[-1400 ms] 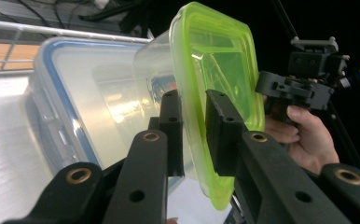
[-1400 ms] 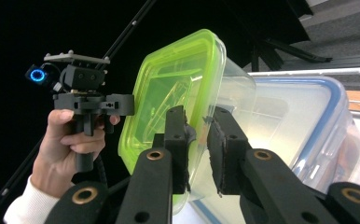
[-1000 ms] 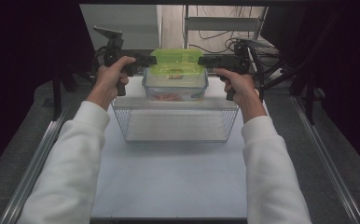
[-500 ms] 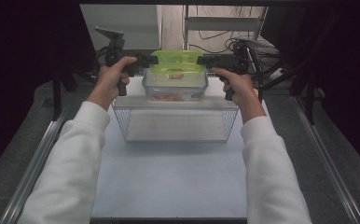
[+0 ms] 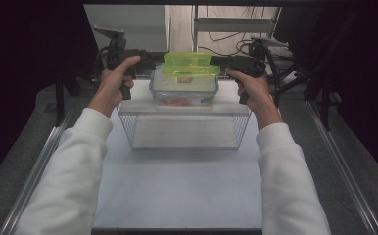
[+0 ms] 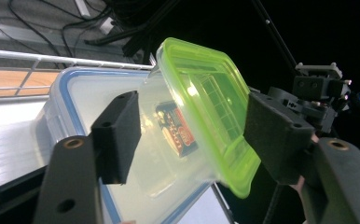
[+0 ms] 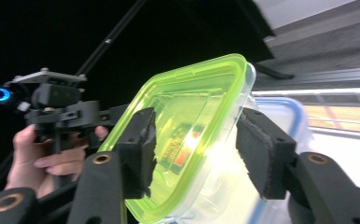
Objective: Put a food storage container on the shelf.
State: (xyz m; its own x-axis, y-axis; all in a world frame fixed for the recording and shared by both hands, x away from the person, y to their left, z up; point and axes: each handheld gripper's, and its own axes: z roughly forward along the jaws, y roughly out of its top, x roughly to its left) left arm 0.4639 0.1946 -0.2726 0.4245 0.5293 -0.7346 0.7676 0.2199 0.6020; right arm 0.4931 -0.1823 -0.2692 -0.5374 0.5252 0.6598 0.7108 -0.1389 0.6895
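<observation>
A small clear container with a lime-green lid [image 5: 189, 66] is held from both sides. My left gripper [image 5: 153, 62] clamps its left end and my right gripper [image 5: 220, 62] its right end. In the left gripper view the black pads [image 6: 117, 135] press the green-lidded container [image 6: 201, 107], and my left gripper [image 6: 197, 135] is shut on it. In the right gripper view the green-lidded container [image 7: 192, 130] is likewise pinched by my right gripper [image 7: 199, 151]. Directly beneath lies a larger blue-rimmed clear container [image 5: 184, 93] with red contents; whether the two touch I cannot tell.
A wire basket [image 5: 128, 125] stands on the white tabletop [image 5: 182, 191], with the blue-rimmed container at its far side. Black stands and cables crowd the back. Metal rails [image 5: 35, 176] edge the table on both sides. White-sleeved forearms reach in from below.
</observation>
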